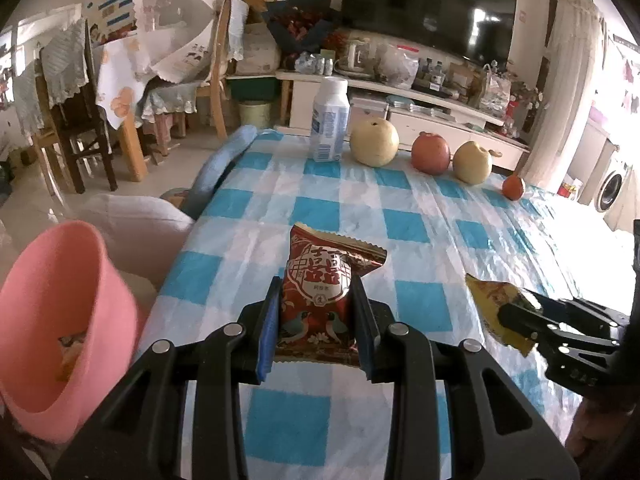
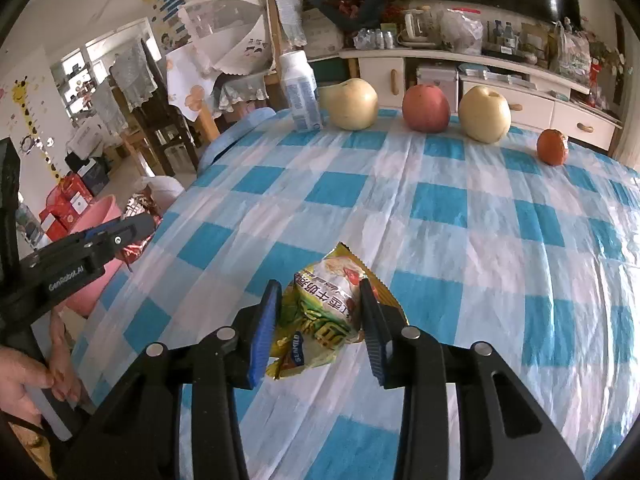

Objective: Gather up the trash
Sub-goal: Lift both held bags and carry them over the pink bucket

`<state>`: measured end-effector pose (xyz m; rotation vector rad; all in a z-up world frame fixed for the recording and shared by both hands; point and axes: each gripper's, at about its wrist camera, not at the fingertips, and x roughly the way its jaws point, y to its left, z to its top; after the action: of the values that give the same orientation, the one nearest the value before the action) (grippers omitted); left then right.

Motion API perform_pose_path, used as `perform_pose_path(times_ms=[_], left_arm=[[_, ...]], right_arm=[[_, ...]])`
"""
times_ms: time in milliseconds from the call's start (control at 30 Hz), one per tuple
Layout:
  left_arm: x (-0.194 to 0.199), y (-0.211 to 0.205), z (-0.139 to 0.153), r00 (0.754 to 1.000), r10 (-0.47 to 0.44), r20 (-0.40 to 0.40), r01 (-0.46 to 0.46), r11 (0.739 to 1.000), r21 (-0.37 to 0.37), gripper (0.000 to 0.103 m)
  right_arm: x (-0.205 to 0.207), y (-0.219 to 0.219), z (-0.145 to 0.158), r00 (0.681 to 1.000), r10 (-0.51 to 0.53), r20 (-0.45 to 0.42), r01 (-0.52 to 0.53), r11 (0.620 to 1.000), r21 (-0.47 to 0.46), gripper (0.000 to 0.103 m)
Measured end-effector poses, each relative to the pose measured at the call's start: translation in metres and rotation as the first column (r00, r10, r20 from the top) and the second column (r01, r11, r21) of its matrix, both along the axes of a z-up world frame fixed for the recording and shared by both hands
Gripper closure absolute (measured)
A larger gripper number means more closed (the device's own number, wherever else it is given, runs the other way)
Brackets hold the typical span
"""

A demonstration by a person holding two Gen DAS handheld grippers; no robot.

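My left gripper [image 1: 316, 294] is shut on a red snack wrapper [image 1: 320, 292], held above the blue-and-white checked tablecloth [image 1: 400, 224]. The pink bin [image 1: 60, 320] stands off the table's left edge, with some trash inside. My right gripper [image 2: 320, 296] is shut on a yellow-green snack wrapper [image 2: 324, 312], also lifted over the cloth. In the left wrist view the right gripper [image 1: 516, 304] shows at the right with its yellow wrapper [image 1: 488, 300]. In the right wrist view the left gripper [image 2: 136, 228] reaches toward the pink bin [image 2: 100, 216] with the red wrapper [image 2: 138, 208].
Along the table's far edge stand a white bottle [image 1: 330, 120], two pears [image 1: 374, 142], an apple [image 1: 431, 154] and a small orange fruit [image 1: 513, 187]. A white cushion [image 1: 132, 216] lies beside the bin. A person's hand [image 2: 28, 376] holds the left gripper's handle. Chairs and a TV cabinet stand behind.
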<state>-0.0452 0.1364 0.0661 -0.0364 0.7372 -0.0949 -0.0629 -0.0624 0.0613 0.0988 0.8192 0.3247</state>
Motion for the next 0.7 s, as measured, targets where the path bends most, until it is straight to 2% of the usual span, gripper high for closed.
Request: perform_pose_path(times_ms=[367,700], left_arm=[[-0.027,0.021,0.012,0.998,0.055,0.025,-0.056,0.997,0.046,0.068],[-0.036,0.068,0.028,0.983,0.171,0.062,-0.176,0.980,0.091,0.068]], right_arm=[[-0.039,0.011,0.019,0.999,0.009,0.042,-0.009,1.000,-0.013,0.063],[-0.057,0.047,0.049,0.992,0.059,0.108,-0.055,0.998,-0.038,0.063]])
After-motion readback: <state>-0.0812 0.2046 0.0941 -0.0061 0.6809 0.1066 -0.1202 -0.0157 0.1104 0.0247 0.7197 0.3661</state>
